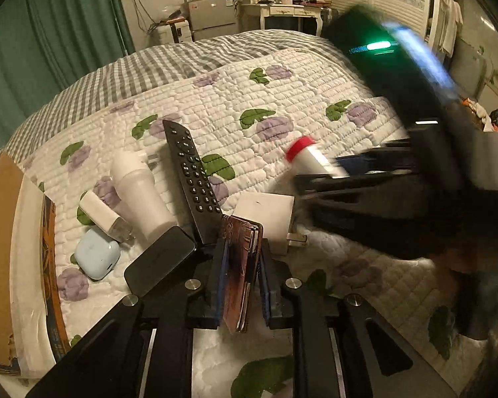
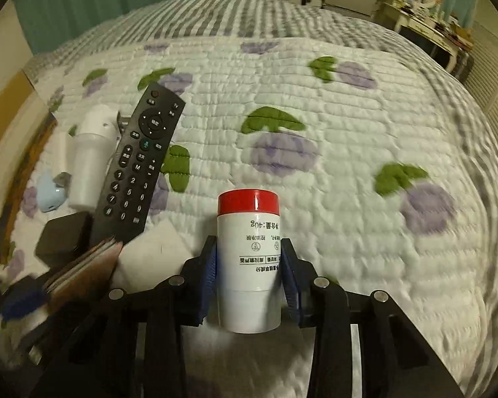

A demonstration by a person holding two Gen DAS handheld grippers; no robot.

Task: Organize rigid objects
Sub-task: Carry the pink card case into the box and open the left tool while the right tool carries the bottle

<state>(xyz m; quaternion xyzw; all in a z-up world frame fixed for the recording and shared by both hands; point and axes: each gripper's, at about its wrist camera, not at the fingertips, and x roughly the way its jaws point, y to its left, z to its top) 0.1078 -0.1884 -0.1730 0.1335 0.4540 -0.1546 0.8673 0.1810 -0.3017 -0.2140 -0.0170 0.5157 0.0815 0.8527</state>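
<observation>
My left gripper (image 1: 241, 243) is shut on a thin brown patterned wallet (image 1: 240, 282), held on edge between the blue pads. In the right wrist view the wallet (image 2: 89, 265) shows at lower left. My right gripper (image 2: 249, 255) is shut on a white bottle with a red cap (image 2: 249, 232), pads pressing both sides, cap pointing away. From the left wrist view the right gripper (image 1: 328, 174) comes in from the right, blurred, with the bottle (image 1: 310, 156) above the quilt. A black remote (image 1: 191, 179) (image 2: 139, 162) lies on the bed.
On the flowered quilt (image 2: 315, 116) lie a white cylinder (image 1: 139, 192), a white charger (image 1: 103, 214), a light-blue earbud case (image 1: 98, 258), a black slab (image 1: 159, 260) and a white plug adapter (image 1: 269, 219). A cardboard box (image 1: 3, 232) stands at the left edge.
</observation>
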